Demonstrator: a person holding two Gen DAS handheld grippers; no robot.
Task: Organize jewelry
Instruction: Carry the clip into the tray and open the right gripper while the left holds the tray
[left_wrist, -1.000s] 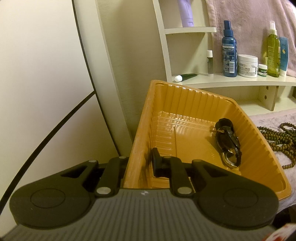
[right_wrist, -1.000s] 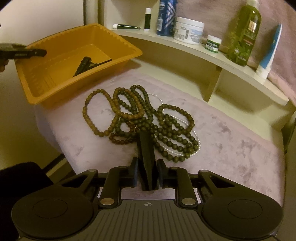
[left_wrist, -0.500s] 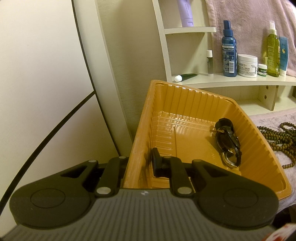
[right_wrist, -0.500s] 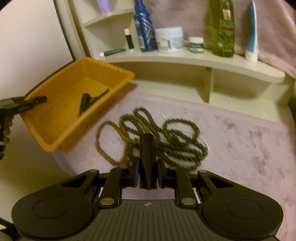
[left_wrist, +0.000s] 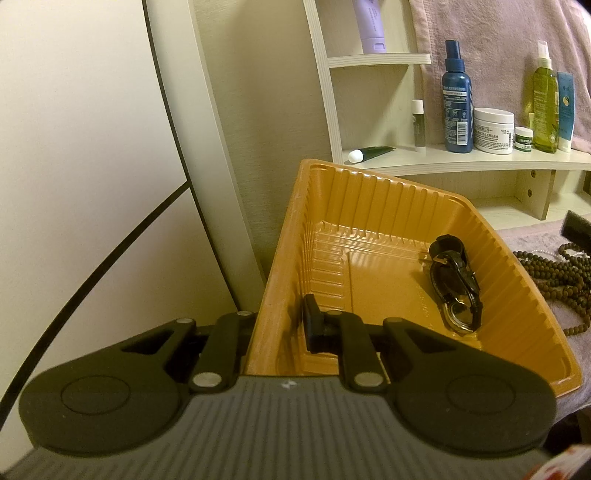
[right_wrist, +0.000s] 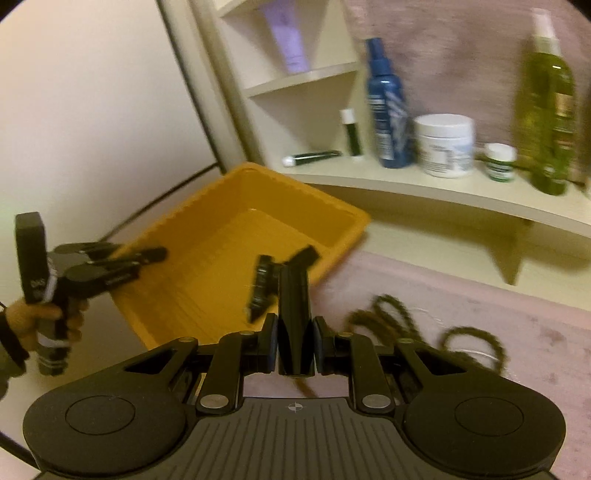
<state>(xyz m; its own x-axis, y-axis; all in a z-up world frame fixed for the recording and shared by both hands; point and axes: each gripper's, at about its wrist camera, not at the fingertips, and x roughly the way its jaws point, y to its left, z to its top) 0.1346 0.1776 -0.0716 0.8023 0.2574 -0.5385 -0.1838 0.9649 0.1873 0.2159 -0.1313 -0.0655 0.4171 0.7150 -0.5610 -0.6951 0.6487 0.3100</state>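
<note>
At the left edge of the pink-covered surface (right_wrist: 480, 295), an orange tray (left_wrist: 491, 251) is gripped by its near wall, which is pinched between the jaws of the left gripper (left_wrist: 280, 325). A black watch (left_wrist: 456, 284) is seen lying inside the tray, near its right wall. Beaded necklaces (left_wrist: 554, 273) are heaped on the pink cover just right of the tray, outside it. The right gripper (right_wrist: 295, 314) is held above the cover near the tray's corner; its jaws are pressed together, and a blurred dark strand shows below them, though whether it is pinched cannot be told. Bottles (left_wrist: 458, 99) and jars (left_wrist: 493, 129) are lined up on the shelf (left_wrist: 461, 160) behind.
</note>
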